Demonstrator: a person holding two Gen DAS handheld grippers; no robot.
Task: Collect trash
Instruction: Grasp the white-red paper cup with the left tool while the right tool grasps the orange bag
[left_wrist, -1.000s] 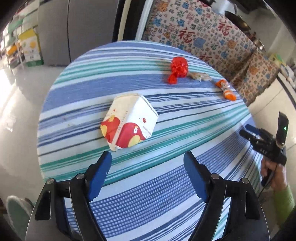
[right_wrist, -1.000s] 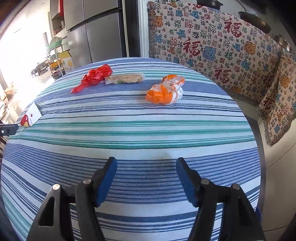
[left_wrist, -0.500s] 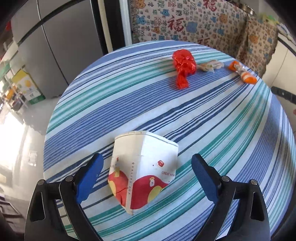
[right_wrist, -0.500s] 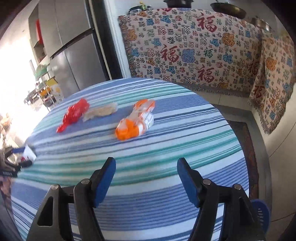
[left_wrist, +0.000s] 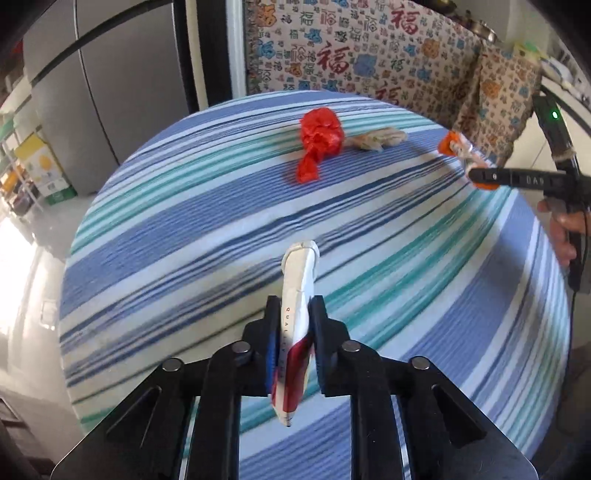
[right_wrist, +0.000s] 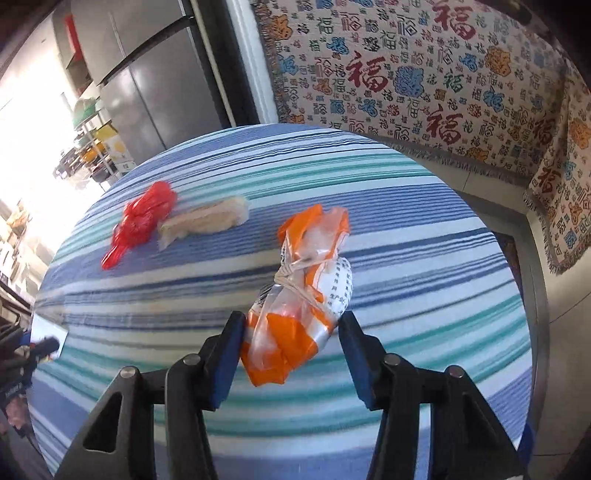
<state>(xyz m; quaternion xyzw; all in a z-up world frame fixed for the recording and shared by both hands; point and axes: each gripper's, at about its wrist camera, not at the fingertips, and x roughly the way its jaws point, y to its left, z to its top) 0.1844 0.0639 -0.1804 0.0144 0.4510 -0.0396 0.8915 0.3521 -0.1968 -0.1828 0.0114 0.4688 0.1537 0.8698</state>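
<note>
My left gripper is shut on a flattened white and red paper cup, squeezed thin between its blue pads. My right gripper is around an orange and clear plastic bag tied with a rubber band; its jaws are close on both sides of the bag, closing but still a little apart. A crumpled red plastic bag and a pale clear snack wrapper lie side by side farther back on the round striped table.
A patterned cloth-covered sofa stands behind the table. A grey fridge is at the back left. The right gripper and the hand holding it show at the right edge of the left wrist view. The table's edge drops off close on the right.
My left gripper moved over the paper cup and shut on it, crushing it flat. My right gripper moved forward to the orange bag and its jaws narrowed around it.
</note>
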